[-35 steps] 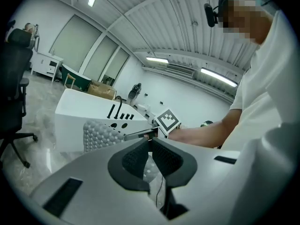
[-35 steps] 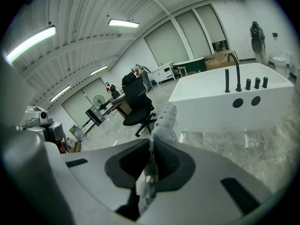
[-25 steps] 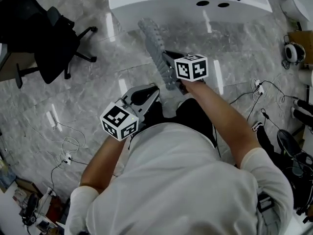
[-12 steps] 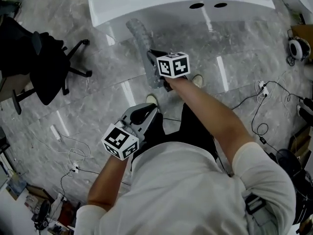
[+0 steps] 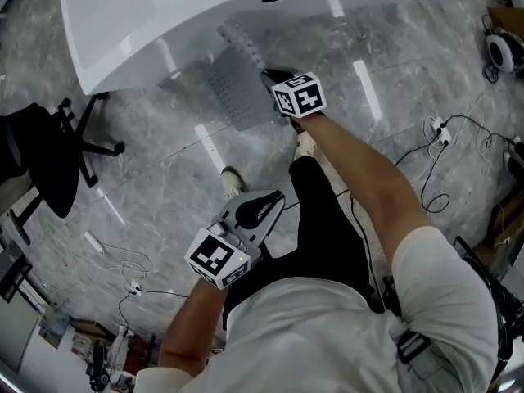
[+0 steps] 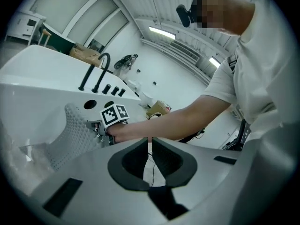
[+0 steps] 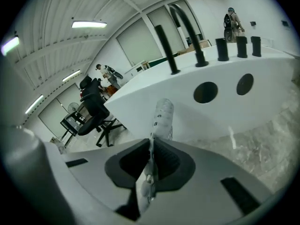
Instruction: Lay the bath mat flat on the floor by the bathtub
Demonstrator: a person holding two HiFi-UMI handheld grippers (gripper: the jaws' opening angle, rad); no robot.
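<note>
The grey, nubbed bath mat hangs partly spread, low over the marble floor right beside the white bathtub. My right gripper is shut on the mat's right edge, and the mat runs up between its jaws toward the tub wall. My left gripper is held back near the person's legs, well away from the mat. Its jaws are shut with nothing in them. From the left gripper view the mat droops from the right gripper.
A black office chair stands left of the tub. Cables and a power strip lie on the floor at right, more cables at lower left. The person's shoes stand just below the mat. Black tap fittings line the tub rim.
The right gripper has carried the mat closer to the tub, and the mat has opened from a narrow bundle into a wider sheet. The left gripper stays shut and back.
</note>
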